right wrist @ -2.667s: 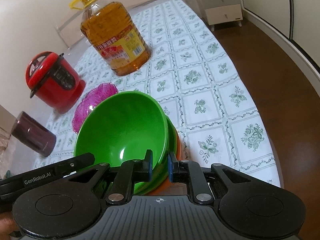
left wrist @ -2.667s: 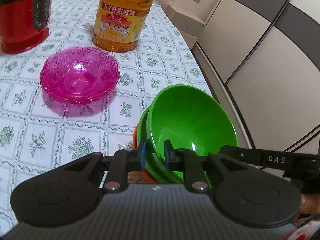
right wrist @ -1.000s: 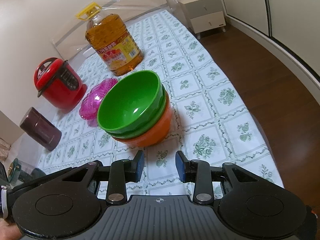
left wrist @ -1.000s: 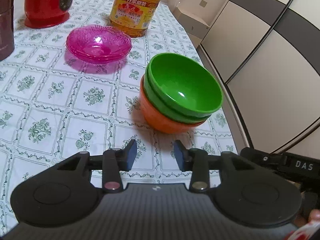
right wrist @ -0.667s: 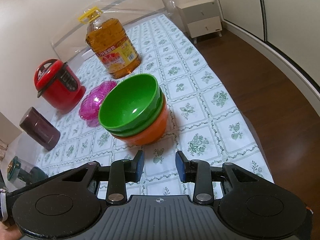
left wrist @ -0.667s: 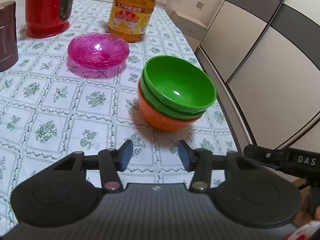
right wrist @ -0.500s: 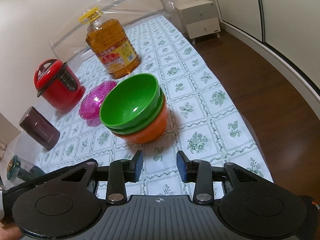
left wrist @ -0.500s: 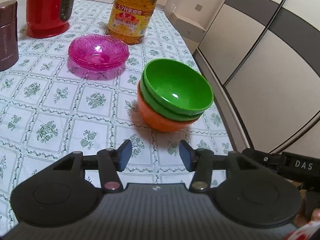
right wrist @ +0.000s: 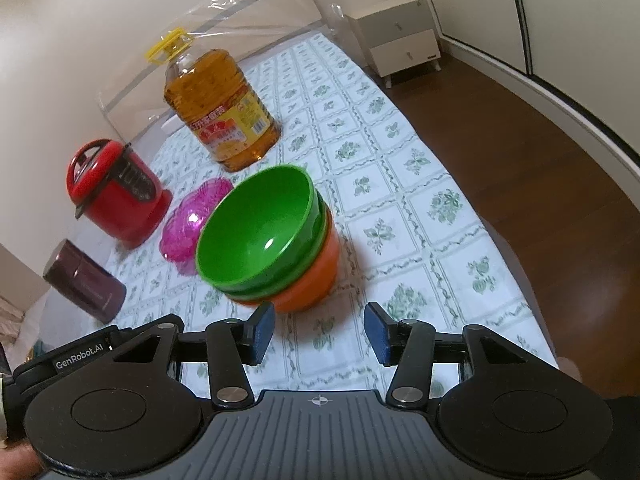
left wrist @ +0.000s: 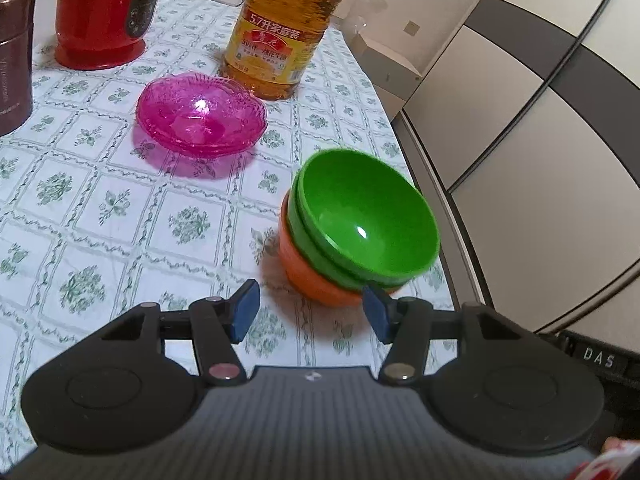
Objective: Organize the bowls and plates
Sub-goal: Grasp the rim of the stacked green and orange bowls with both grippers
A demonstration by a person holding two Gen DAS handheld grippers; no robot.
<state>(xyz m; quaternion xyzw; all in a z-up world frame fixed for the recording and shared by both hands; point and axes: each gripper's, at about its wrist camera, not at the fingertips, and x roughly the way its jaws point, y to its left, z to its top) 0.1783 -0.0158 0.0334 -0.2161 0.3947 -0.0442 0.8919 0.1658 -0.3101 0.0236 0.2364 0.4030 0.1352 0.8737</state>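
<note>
The green bowls (left wrist: 360,220), two nested one inside the other, sit inside an orange bowl (left wrist: 316,280) as one stack near the right-hand edge of the tabletop (left wrist: 80,216), which carries a white cloth with green flower squares. Taking this stack as the landmark: the pink glass bowls (left wrist: 200,120), also stacked, stand beyond it and to its left, well apart. Farther beyond, behind the pink bowls, stands a large oil bottle (left wrist: 280,40) with a yellow label. A red cooker (left wrist: 104,12) stands far to the left of the bottle, and a dark maroon canister (left wrist: 14,60) nearer than the cooker, at the left edge of the left wrist view.

The left tool (left wrist: 311,314) hovers just short of the stack, its jaws opening with nothing between them; the orange bowl shows just past the right fingertip. The right tool (right wrist: 320,336) also hovers on the near side of the stack, jaws opening and empty, above bare cloth. Neither tool touches a bowl.
</note>
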